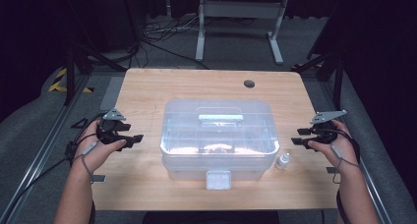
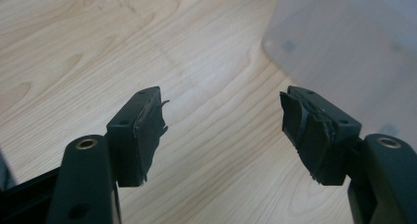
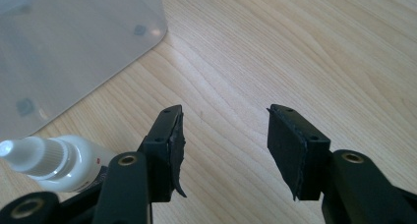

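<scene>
Bottle (image 3: 59, 162) sits just beside the right tool (image 3: 223, 145), jaws released; left tool (image 2: 223, 135) released too, box (image 1: 218, 135) between them.

Bright overhead glare on the box lid (image 1: 219, 117), dark surroundings.

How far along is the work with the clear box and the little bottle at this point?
Nothing looks done yet. The clear lidded box sits shut mid-table, its front latch down, and the small white bottle stands beside its right front corner. Nothing is in hand: the left hand-held gripper and right hand-held gripper hang open on either side, touching neither. Any grasping, opening or moving is likely still left.
</scene>
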`<state>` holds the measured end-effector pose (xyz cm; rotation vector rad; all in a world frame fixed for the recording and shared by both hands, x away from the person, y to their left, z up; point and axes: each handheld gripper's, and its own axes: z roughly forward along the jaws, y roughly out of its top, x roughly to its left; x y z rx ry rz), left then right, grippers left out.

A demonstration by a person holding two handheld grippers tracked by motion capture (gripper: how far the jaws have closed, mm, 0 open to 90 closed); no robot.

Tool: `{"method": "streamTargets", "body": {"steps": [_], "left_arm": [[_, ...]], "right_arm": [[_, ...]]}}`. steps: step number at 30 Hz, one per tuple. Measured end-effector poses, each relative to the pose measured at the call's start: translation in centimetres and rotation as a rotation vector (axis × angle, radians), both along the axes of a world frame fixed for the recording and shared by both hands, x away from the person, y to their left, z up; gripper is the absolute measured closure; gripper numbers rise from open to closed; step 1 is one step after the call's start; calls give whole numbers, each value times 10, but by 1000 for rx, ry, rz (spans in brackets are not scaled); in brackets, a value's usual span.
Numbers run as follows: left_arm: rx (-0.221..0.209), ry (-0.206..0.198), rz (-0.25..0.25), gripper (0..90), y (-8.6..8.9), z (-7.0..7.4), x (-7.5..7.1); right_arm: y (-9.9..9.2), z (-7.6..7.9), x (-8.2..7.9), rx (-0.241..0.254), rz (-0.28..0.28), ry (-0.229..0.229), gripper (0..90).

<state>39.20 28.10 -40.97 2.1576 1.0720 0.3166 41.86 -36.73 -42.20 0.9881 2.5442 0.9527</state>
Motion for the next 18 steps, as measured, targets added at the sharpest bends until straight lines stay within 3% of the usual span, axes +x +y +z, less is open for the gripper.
{"method": "streamTargets", "body": {"steps": [2, 3, 6, 10, 15, 18], "left_arm": [[-8, 0, -7, 330, 0, -3, -1], [25, -3, -12, 329, 0, -3, -1], [54, -10, -24, 328, -1, -2, -3], [17, 2, -20, 321, 0, 0, -4], [60, 9, -10, 330, -1, -3, -5], [27, 29, -21, 355, -3, -2, -6]], "right_arm": [[1, 0, 0, 3, 5, 3, 489], [1, 0, 0, 1, 13, 3, 488], [4, 1, -1, -1, 23, -3, 484], [5, 1, -1, 1, 21, -5, 482], [4, 2, -2, 8, 16, -1, 482], [5, 3, -3, 25, 20, 3, 485]]}}
